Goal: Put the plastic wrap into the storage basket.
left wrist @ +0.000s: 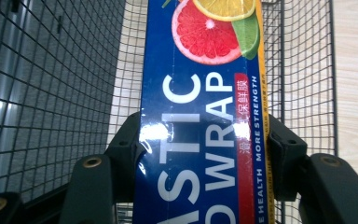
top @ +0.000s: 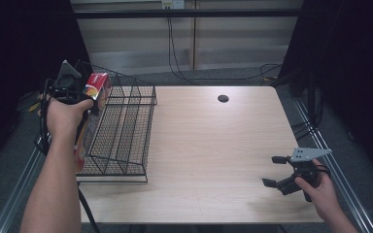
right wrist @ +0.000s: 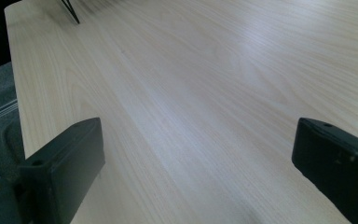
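Left gripper [top: 85, 97] is clenched on a long box of plastic wrap [left wrist: 200, 116]; in the left gripper view both black jaws press on the box's long sides, across its narrow width (a grip on the short dimension, probably because the box is too long to span any other way). In the high view the box hangs steeply, red end [top: 97, 83] up by the gripper, the lower end down along the left wall of the black wire basket [top: 126, 131]. Mesh shows on both sides of the box in the left gripper view, which suggests the box is inside the basket or just entering it; whether the lower end already touches the floor of the basket I cannot tell.

The basket sits at the left edge of the wooden table [top: 213, 145], open side up, so a top-down insertion fits.

Right gripper [top: 278, 171] rests near the table's right front corner, well apart from the basket, jaws spread wide with only bare wood between them. It holds nothing; judged idle, parked clear of the working side.

Judgement: step in hand is lowering the box into the basket; release not yet made.
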A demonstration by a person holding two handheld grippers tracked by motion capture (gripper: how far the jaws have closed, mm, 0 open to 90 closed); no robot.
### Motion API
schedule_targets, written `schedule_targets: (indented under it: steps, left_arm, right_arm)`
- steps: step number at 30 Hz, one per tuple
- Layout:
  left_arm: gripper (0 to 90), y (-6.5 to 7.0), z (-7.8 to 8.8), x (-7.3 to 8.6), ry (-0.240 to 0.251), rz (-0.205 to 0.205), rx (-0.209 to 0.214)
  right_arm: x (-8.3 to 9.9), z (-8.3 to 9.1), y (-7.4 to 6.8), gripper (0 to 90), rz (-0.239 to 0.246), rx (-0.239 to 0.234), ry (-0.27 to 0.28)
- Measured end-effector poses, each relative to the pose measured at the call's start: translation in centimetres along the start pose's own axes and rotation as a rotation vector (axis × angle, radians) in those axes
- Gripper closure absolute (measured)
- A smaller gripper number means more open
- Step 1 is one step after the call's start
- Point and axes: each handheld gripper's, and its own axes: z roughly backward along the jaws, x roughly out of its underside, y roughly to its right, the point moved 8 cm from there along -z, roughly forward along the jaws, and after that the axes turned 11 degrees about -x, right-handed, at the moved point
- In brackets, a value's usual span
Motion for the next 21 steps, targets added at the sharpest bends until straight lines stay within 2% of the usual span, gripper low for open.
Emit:
schedule_targets:
  steps: [2,5,8,20,21]
  left_arm:
    - [42.5,0.0,-0.1,-0.1,0.005,0.000,-0.018]
    - [42.5,-0.1,-0.4,-0.1,-0.005,0.019,-0.003]
    - [42.4,-0.4,-0.7,-0.1,-0.001,0.018,-0.026]
    - [41.9,-0.4,-1.5,0.1,-0.028,0.045,-0.027]
    - [41.8,-0.5,-1.5,0.1,-0.027,0.035,-0.029]
  right_arm:
    - [0.0,0.0,0.0,1.8,0.001,0.000,0.000]
    - [0.0,0.0,-0.1,1.8,0.003,-0.004,-0.001]
    - [0.0,0.0,-0.1,1.8,0.001,-0.001,0.000]
    - [0.0,-0.1,-0.1,1.8,0.005,-0.005,-0.002]
    - [0.0,-0.1,-0.1,1.8,0.005,-0.005,-0.002]
